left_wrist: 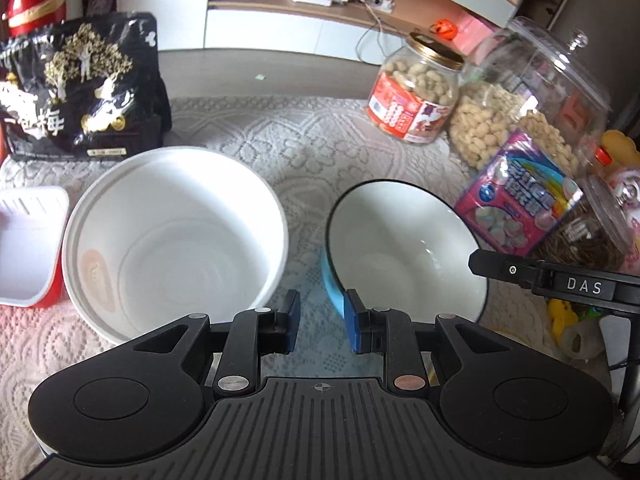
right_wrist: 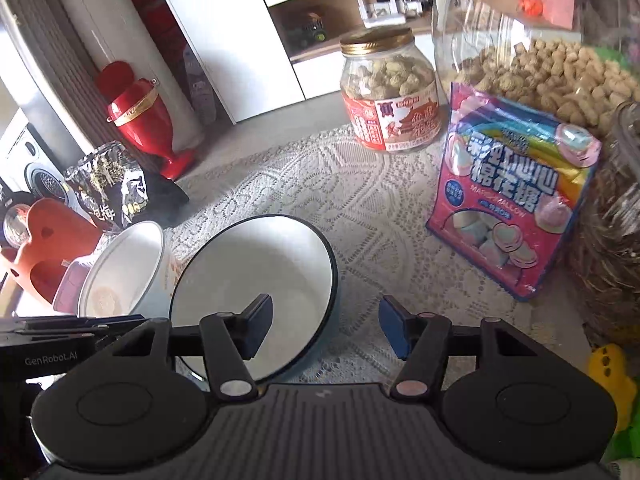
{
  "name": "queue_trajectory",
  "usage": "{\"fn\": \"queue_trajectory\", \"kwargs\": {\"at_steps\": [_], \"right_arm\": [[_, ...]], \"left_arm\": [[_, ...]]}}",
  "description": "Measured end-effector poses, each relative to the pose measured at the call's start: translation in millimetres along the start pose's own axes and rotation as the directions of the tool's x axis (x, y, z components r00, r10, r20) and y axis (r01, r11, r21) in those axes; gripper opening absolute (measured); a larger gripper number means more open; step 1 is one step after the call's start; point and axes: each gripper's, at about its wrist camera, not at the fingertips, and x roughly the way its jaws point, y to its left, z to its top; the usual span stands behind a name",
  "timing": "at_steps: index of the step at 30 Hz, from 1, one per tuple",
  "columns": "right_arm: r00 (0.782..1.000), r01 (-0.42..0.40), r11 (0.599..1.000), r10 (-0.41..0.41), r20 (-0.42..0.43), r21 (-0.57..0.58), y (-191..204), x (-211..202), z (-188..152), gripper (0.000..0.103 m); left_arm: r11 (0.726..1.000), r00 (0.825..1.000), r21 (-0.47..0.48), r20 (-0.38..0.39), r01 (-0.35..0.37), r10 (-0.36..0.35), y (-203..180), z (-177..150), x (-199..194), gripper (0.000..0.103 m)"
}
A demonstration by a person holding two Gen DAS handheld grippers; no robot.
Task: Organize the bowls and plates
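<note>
Two bowls stood side by side on the lace-covered surface (left_wrist: pixel 320 136), apart from each other with a strip of bare cloth between them: a deep white bowl (left_wrist: pixel 176 236) to the left and a blue bowl with a black rim (left_wrist: pixel 404 248) to the right. Open cloth extended beyond both bowls toward the far edge, bounded on the left by a black snack bag (left_wrist: pixel 80 88) and on the right by a peanut jar (left_wrist: pixel 416 92), a large clear lidded jar (left_wrist: pixel 532 104) and a pink marshmallow bag (left_wrist: pixel 516 196). A red-and-white container (left_wrist: pixel 28 248) sat just beside the white bowl. The left gripper (left_wrist: pixel 322 318) hovered over the gap between the bowls, its fingers parted and holding nothing. The right gripper (right_wrist: pixel 326 328) had its fingers spread wide and empty; the left finger (right_wrist: pixel 256 328) overlapped the blue bowl's interior, the right lay outside its rim over cloth.
</note>
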Motion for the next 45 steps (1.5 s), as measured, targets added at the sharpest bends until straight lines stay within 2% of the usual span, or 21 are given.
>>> {"fn": "queue_trajectory", "kwargs": {"at_steps": [1,5,9,14,16,18,20,24,26,29,31,33,35,39,45], "right_arm": [[1.0,-0.009,1.0,0.01,-0.023,0.029,-4.1,9.1,4.3,0.053],[0.992,-0.044,0.993,0.056,-0.113,0.112,-16.3,40.1,9.9,0.038],[0.978,-0.097,0.986,0.119,-0.169,0.134,-22.0,56.0,6.0,0.031],[0.979,-0.099,0.992,0.112,-0.169,0.08,-21.3,57.1,-3.1,0.031],[0.981,-0.1,0.993,0.109,-0.16,0.06,-21.0,54.6,-4.8,0.031],[0.982,-0.11,0.993,0.116,-0.151,0.048,-19.7,50.8,-4.5,0.031],[0.982,-0.117,0.993,0.12,-0.146,0.032,-17.1,47.8,-3.6,0.031],[0.98,-0.119,0.993,0.119,-0.159,0.01,-13.0,49.2,-2.2,0.031],[0.98,-0.121,0.993,0.121,-0.16,0.005,-13.3,50.1,-1.1,0.031],[0.984,-0.114,0.993,0.112,-0.139,-0.009,-14.5,44.5,0.7,0.031],[0.994,-0.067,0.997,0.063,-0.091,-0.044,-16.4,36.1,1.1,0.032],[0.997,-0.03,0.998,0.027,-0.066,-0.051,-24.8,31.8,3.2,0.032],[0.995,-0.03,1.0,0.03,-0.098,-0.003,-38.5,36.4,6.4,0.032],[0.988,-0.067,0.995,0.077,-0.132,0.079,-54.4,45.9,9.5,0.032],[0.987,-0.015,0.999,0.022,-0.16,0.047,-41.6,59.3,10.3,0.035]], "left_arm": [[1.0,1.0,-0.016,-0.019,-0.002,0.002,5.9,4.4,7.7,0.022],[0.999,0.999,-0.04,-0.046,0.008,-0.009,14.8,14.5,25.9,0.018],[0.998,0.999,-0.059,-0.042,0.015,-0.018,18.5,18.7,33.6,0.012],[0.99,0.994,-0.111,0.061,0.093,-0.087,28.5,17.3,10.6,0.015],[0.984,0.989,-0.113,0.058,0.141,-0.135,28.9,20.3,12.0,0.017],[0.987,0.993,-0.112,0.028,0.113,-0.111,25.1,22.6,18.6,0.017],[0.995,0.998,-0.082,-0.017,0.065,-0.067,16.5,23.2,31.4,0.027],[0.999,0.997,-0.019,-0.064,0.048,-0.049,0.5,24.2,50.3,0.023],[0.999,0.995,0.02,-0.099,0.031,-0.029,-9.8,26.1,62.5,0.033],[0.999,0.993,0.043,-0.118,0.014,-0.009,-21.2,30.6,71.0,0.039],[0.997,0.992,0.07,-0.122,0.044,-0.035,-30.8,32.0,72.9,0.039],[0.993,0.984,0.092,-0.165,0.076,-0.06,-41.2,31.8,82.6,0.038],[0.992,0.978,0.083,-0.192,0.099,-0.081,-46.1,32.9,94.4,0.033],[0.992,0.981,0.095,-0.183,0.083,-0.064,-52.3,39.9,108.6,0.029],[0.997,0.977,0.053,-0.205,0.063,-0.051,-51.1,44.4,118.1,0.025]]}}
